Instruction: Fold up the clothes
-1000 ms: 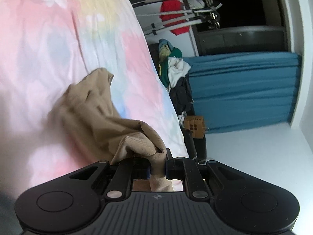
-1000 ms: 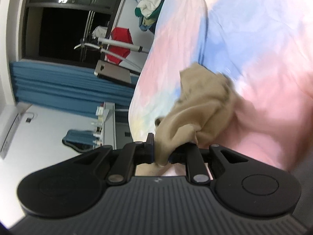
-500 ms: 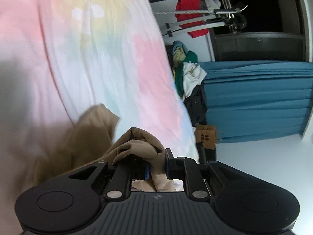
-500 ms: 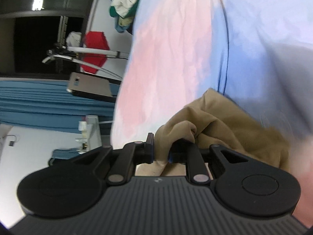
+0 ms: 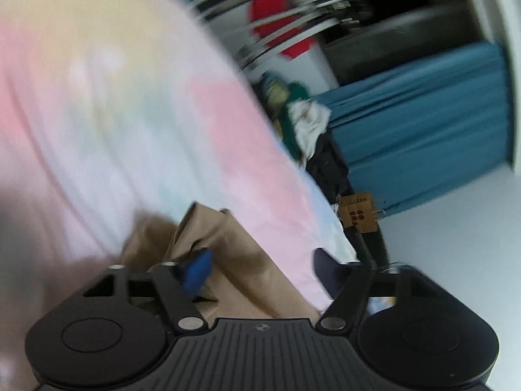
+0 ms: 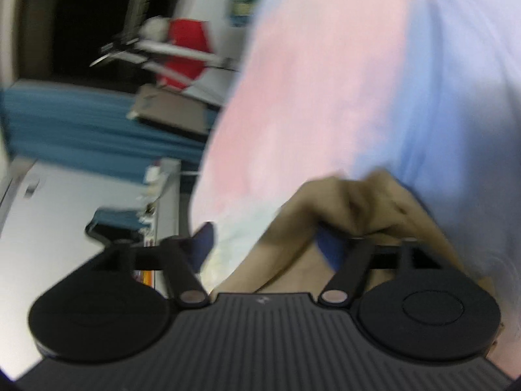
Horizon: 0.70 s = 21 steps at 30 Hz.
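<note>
A tan garment lies bunched on the pastel tie-dye bed sheet. My left gripper is open just above it, its blue-padded fingers spread wide, cloth lying between and under them. In the right wrist view the same tan garment sits in a crumpled heap on the sheet. My right gripper is open too, with the heap over its right finger. Both views are blurred by motion.
A pile of clothes sits at the bed's far end by a teal curtain. A drying rack with a red garment stands behind. A cardboard box is on the floor. A white shelf unit stands beside the bed.
Both grippers were shut on the tan garment and have sprung open, letting it drop onto the sheet. The cameras have moved closer to the bed.
</note>
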### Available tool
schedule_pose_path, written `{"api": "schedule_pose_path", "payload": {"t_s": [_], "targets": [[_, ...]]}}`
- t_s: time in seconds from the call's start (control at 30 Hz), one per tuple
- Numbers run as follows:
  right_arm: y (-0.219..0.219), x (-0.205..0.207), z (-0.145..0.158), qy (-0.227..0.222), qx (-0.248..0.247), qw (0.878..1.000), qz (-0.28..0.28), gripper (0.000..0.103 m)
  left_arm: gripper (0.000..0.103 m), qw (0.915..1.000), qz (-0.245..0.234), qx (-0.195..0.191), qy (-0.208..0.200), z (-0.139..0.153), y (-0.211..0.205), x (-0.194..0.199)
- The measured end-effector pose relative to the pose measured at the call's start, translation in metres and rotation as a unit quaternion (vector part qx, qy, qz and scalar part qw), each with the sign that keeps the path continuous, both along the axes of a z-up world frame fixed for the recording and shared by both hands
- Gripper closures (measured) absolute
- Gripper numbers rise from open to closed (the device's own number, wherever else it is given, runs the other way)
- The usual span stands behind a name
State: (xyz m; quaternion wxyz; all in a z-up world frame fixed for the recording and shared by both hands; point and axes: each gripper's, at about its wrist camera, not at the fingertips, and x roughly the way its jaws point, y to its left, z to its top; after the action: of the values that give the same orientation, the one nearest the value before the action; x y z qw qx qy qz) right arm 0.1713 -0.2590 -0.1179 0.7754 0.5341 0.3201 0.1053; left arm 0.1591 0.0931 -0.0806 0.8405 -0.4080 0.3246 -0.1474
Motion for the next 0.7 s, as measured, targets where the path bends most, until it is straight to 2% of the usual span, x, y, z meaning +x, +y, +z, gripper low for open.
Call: {"api": "schedule_pose_path", "payload": {"t_s": [0.1,0.17,0.23,0.27,0.33,0.4,0.6,0.7], "targets": [[0.007,-0.016,0.027,-0.058,-0.067,0.996,0.000,0.025,0.022,0.9949,-0.006,0.078,-0.063,0.023,-0.013,-0.018],[0.015,-0.016,0.027,-0.063,-0.114,0.991,0.012,0.027,0.021,0.9874,-0.022,0.126,-0.094,0.033,-0.024,-0.026],[0.024,-0.013,0.024,-0.060,-0.159,0.985,0.026,0.045,0.021,0.9789,-0.042,0.169,-0.108,0.036,-0.037,-0.029],[0.028,-0.012,0.023,-0.059,-0.181,0.981,0.033,0.051,0.021,0.9735,-0.050,0.193,-0.112,0.036,-0.044,-0.029],[0.037,-0.010,0.020,-0.056,-0.225,0.972,0.046,0.068,0.021,0.9602,-0.063,0.247,-0.115,0.030,-0.061,-0.027],[0.045,-0.007,0.017,-0.053,-0.269,0.960,0.060,0.075,0.021,0.9464,-0.073,0.293,-0.114,0.022,-0.076,-0.024],[0.071,0.000,0.008,-0.043,-0.397,0.912,0.099,0.077,0.023,0.9360,-0.081,0.327,-0.102,0.008,-0.085,-0.019],[0.077,0.003,0.003,-0.040,-0.411,0.905,0.103,0.077,0.023,0.9303,-0.085,0.344,-0.096,0.000,-0.089,-0.017]]}}
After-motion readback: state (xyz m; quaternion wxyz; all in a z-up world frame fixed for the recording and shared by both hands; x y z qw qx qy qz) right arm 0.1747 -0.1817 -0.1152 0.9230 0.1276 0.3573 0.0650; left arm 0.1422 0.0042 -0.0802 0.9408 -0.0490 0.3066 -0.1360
